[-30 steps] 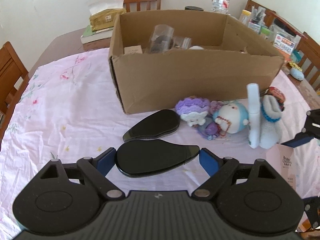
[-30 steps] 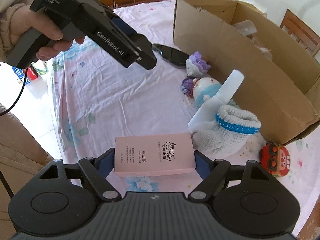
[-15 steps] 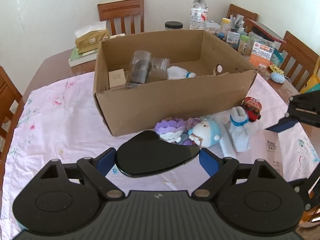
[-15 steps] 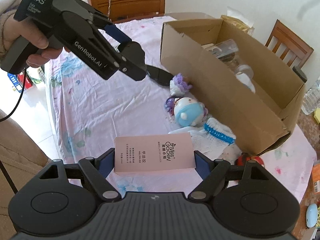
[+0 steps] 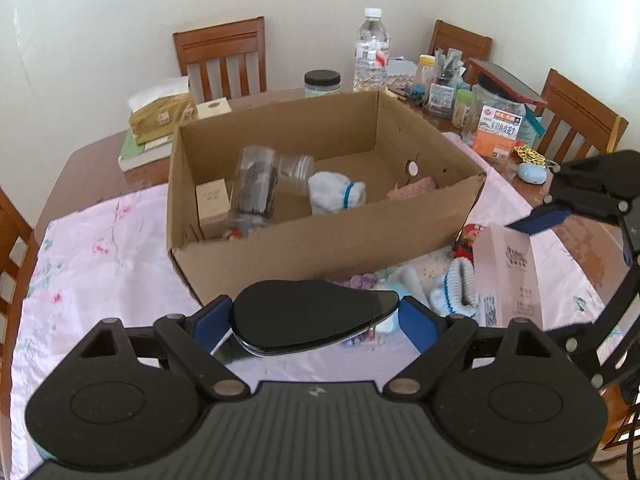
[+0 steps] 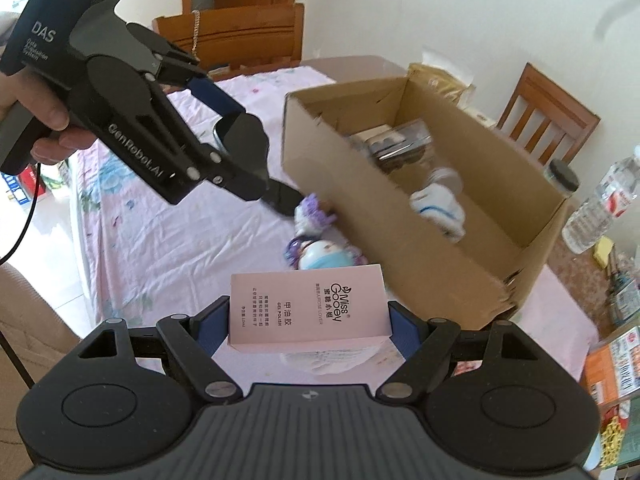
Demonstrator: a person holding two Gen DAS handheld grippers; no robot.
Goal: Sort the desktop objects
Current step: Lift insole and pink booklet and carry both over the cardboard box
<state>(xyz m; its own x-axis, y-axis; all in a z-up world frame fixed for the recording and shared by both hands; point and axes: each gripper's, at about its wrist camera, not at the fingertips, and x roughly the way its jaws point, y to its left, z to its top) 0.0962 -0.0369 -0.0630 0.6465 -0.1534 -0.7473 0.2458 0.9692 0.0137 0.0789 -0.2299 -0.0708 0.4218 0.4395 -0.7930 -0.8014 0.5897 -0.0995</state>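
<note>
My left gripper [image 5: 314, 320] is shut on a flat black oval case [image 5: 304, 312], which hangs above the pink cloth just in front of the open cardboard box [image 5: 320, 256]. In the right wrist view a hand [image 6: 48, 120] carries that left gripper [image 6: 240, 148]. A pink gel-polish box [image 6: 308, 306] lies crosswise in my right gripper [image 6: 310, 324], which is shut on it, held above the table beside the cardboard box [image 6: 400, 248]. Inside the cardboard box lie a clear jar [image 5: 260, 184], a white sock [image 5: 336, 196] and a small carton [image 5: 212, 204].
On the cloth by the cardboard box lie a purple plush [image 6: 316, 216], a blue-white plush [image 6: 324, 258], a second black case [image 6: 284, 200] and a white sock [image 5: 456, 292]. Behind stand a water bottle [image 5: 372, 52], a tissue pack [image 5: 162, 116], jars and chairs.
Both grippers have risen with the black case and the pink box still in them. The inside of the cardboard box has come into both views.
</note>
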